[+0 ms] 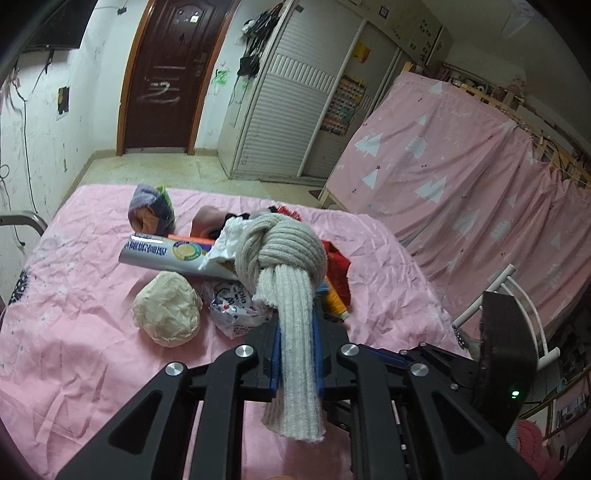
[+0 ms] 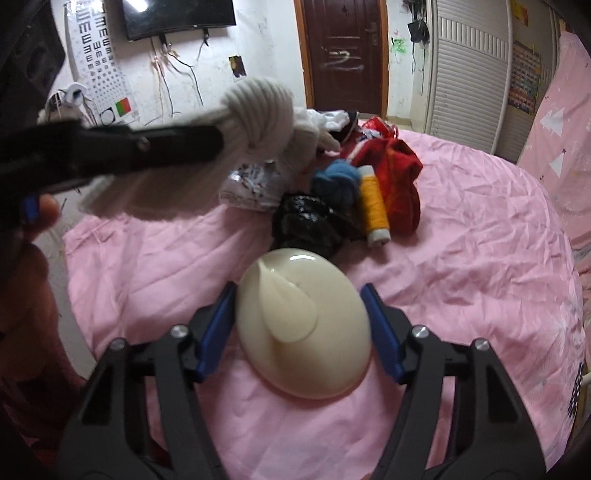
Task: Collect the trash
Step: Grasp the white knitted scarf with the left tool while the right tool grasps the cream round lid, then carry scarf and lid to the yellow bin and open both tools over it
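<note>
Left wrist view only: crumpled cream paper ball (image 1: pixel 167 309), long silver box (image 1: pixel 173 254) with print, purple-and-orange knitted bundle (image 1: pixel 151 208), a printed plastic wrapper (image 1: pixel 236 310), all lying on the pink bedsheet (image 1: pixel 74 295). A pink curtain (image 1: pixel 461 177) hangs to the right.

Right wrist view only: cream dome-shaped lid (image 2: pixel 303 325) lying on the sheet, black crumpled bag (image 2: pixel 308 221), blue wool ball (image 2: pixel 338 177), yellow thread spool (image 2: pixel 375 206) against a red cloth (image 2: pixel 402 184); eye chart (image 2: pixel 99 55) and television (image 2: pixel 177 16) on the far wall.

Left gripper (image 1: pixel 297 332): jaws clamped tight on the tail of a knotted grey knit sock (image 1: pixel 288 254); the knot stands out ahead of the fingertips, the loose end hangs back below them. Seen from the right wrist, this gripper (image 2: pixel 218 142) is raised above the bed, pointing across the pile, a person's hand (image 2: pixel 33 229) behind it.

Right gripper (image 2: pixel 300 301): angled down at the sheet, blue pads (image 2: pixel 218 332) part open on either side of the cream lid; whether they press on it cannot be told.
</note>
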Available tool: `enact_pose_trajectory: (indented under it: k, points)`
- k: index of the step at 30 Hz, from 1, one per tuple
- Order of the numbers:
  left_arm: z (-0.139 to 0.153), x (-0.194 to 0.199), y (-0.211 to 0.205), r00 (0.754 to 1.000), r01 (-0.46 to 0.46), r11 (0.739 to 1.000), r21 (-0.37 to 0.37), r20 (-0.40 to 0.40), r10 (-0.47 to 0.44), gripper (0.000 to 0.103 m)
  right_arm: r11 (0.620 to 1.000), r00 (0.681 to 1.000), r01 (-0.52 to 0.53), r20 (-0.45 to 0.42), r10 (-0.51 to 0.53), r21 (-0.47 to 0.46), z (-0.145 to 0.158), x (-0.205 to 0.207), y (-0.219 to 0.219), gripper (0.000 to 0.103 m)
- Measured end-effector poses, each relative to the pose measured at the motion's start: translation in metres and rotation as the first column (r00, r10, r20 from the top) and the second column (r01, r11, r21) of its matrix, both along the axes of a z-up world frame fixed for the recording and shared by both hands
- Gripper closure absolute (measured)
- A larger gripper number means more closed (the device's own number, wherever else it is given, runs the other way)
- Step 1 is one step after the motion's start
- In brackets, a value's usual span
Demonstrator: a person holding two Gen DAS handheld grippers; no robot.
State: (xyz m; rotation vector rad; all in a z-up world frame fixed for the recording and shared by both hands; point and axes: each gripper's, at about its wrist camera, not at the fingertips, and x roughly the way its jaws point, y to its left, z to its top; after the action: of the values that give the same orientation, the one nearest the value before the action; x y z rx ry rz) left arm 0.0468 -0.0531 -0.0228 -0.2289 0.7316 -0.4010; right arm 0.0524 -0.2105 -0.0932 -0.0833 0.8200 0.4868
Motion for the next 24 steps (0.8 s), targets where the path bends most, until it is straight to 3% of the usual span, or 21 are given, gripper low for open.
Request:
enact_pose_trajectory:
  k: [9,16,20,24]
  points:
    - [0.031,-0.027,-0.008,0.991,0.008,1.000,0.022,0.136,-0.011,0.099,0.987,0.998,0.030,0.044,-0.038,0.159,0.021,-0.011,-0.029,0.039]
    - [0.057,-0.044,-0.044,0.973,0.067,0.996,0.062,0.215,-0.078,0.099,0.963,0.982,0.126,0.107,-0.155,0.238,0.046,-0.025,-0.087,0.039]
    - [0.066,-0.045,-0.086,0.962,0.142,0.986,0.091,0.221,-0.159,0.099,0.938,0.951,0.216,0.161,-0.266,0.272,0.067,-0.039,-0.137,0.039]
    - [0.070,-0.044,-0.142,0.944,0.243,0.964,0.108,0.203,-0.260,0.099,0.898,0.894,0.323,0.215,-0.393,0.300,0.087,-0.061,-0.198,0.039]
